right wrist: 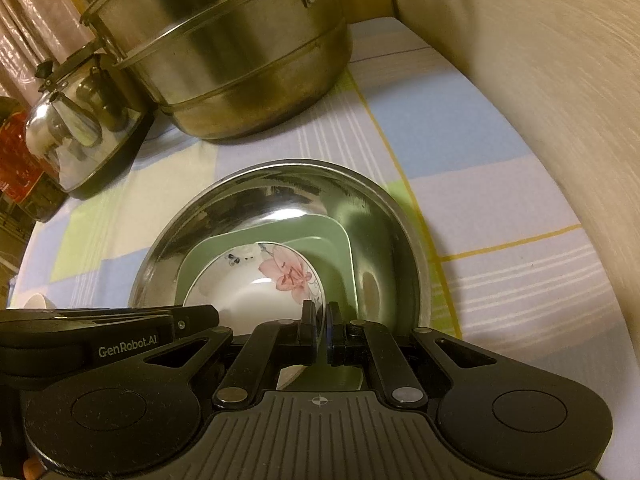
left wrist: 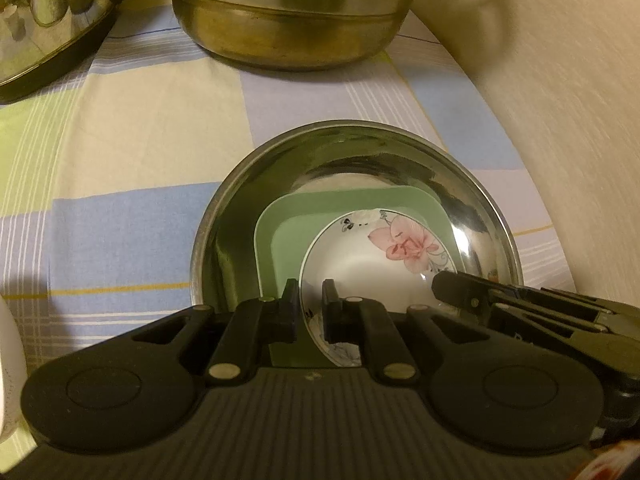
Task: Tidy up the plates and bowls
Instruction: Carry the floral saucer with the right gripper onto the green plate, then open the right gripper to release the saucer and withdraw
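Note:
A white bowl with a pink flower [left wrist: 384,260] [right wrist: 256,280] sits in a green square plate [left wrist: 280,240] [right wrist: 332,252], which lies inside a large steel bowl [left wrist: 280,168] [right wrist: 224,208] on the checked tablecloth. My left gripper [left wrist: 310,304] is shut on the flower bowl's left rim. My right gripper [right wrist: 324,324] is shut on the bowl's right rim. Each gripper shows in the other's view: the right one in the left wrist view [left wrist: 460,288], the left one in the right wrist view [right wrist: 192,316].
A big steel stockpot [left wrist: 288,12] [right wrist: 224,60] stands behind the bowls. A steel kettle [left wrist: 44,20] [right wrist: 80,120] stands at the back left. A pale wall [left wrist: 560,100] [right wrist: 540,100] bounds the table on the right. A white object [left wrist: 8,368] is at the left edge.

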Action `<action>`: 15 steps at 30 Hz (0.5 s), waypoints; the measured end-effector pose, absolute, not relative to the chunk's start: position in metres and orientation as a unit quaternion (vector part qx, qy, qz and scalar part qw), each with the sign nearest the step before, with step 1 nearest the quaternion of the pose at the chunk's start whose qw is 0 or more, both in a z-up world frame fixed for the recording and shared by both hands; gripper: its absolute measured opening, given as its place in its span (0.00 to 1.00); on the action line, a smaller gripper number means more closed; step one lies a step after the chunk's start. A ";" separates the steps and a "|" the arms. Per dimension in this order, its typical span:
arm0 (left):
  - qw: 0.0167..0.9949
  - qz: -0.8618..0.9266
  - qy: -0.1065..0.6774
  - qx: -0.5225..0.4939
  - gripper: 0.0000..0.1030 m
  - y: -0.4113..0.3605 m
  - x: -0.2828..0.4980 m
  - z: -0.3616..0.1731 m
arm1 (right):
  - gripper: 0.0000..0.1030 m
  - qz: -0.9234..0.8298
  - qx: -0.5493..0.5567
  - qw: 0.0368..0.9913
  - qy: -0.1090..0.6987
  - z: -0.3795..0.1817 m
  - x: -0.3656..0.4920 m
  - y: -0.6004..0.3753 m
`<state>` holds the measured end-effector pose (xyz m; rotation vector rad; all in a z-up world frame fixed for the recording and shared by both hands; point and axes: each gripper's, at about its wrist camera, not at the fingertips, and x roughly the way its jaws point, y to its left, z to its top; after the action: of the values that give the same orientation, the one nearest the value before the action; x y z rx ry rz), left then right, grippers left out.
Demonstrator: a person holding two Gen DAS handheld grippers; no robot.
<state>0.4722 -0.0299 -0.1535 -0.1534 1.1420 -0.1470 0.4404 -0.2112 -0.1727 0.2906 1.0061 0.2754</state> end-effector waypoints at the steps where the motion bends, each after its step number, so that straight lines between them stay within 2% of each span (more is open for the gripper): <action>1: 0.836 -0.070 0.539 -0.071 0.10 -0.030 0.472 -0.154 | 0.04 0.131 0.138 0.857 0.479 -0.173 0.441 -0.211; 6: 0.836 -0.066 0.540 -0.074 0.10 -0.030 0.472 -0.154 | 0.04 0.135 0.134 0.857 0.479 -0.173 0.441 -0.211; 11: 0.841 -0.061 0.533 -0.073 0.15 -0.029 0.466 -0.147 | 0.07 0.140 0.128 0.859 0.475 -0.170 0.439 -0.213; 12: 0.842 -0.060 0.531 -0.072 0.15 -0.029 0.465 -0.145 | 0.10 0.141 0.126 0.861 0.472 -0.168 0.438 -0.213; 14: 0.846 -0.058 0.525 -0.070 0.15 -0.029 0.461 -0.139 | 0.22 0.145 0.125 0.864 0.466 -0.165 0.435 -0.214; 15: 0.848 -0.057 0.523 -0.068 0.15 -0.029 0.458 -0.136 | 0.34 0.147 0.126 0.865 0.464 -0.163 0.434 -0.214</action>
<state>0.4582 -0.0294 -0.1358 -0.1438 1.1017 -0.1196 0.4339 -0.2143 -0.1634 0.2645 0.9714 0.3080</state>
